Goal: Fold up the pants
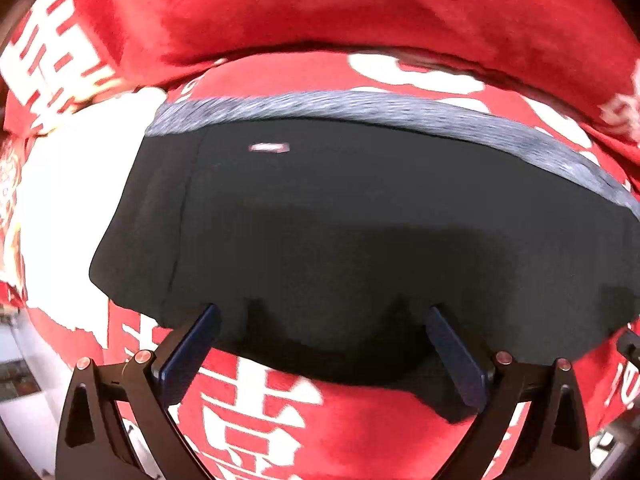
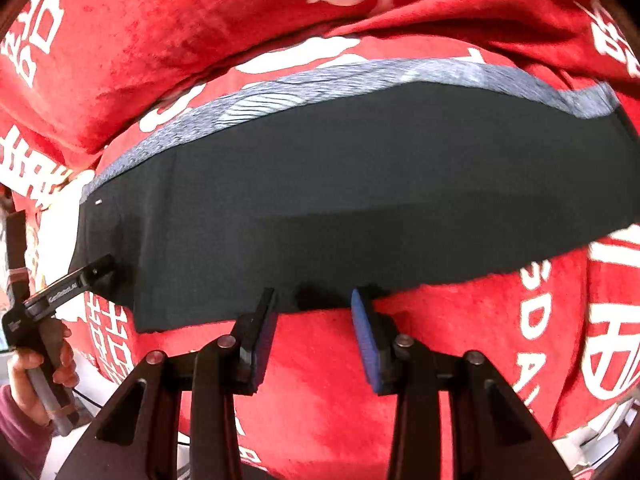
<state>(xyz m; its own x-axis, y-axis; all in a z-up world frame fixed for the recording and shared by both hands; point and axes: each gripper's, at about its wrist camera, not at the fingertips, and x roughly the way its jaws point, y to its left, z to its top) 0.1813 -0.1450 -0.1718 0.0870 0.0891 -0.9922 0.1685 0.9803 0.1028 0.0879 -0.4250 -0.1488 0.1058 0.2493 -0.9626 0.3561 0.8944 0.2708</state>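
The black pants point(image 1: 360, 220) lie flat and folded on a red blanket, with a grey waistband point(image 1: 360, 106) along their far edge and a small white tag near it. My left gripper point(image 1: 322, 314) is open, its blue pads at the pants' near edge. In the right wrist view the pants point(image 2: 340, 200) span the middle, waistband point(image 2: 320, 80) at the far side. My right gripper point(image 2: 314, 298) is open, its tips just at the near edge of the pants. The left gripper point(image 2: 102, 268) also shows there at the pants' left end, held by a hand.
A red blanket with white characters point(image 1: 260, 420) covers the surface and shows in the right wrist view point(image 2: 460, 320). A thick fold of it point(image 1: 360, 8) rises behind the pants. The blanket's edge drops off at the lower left point(image 2: 92, 400).
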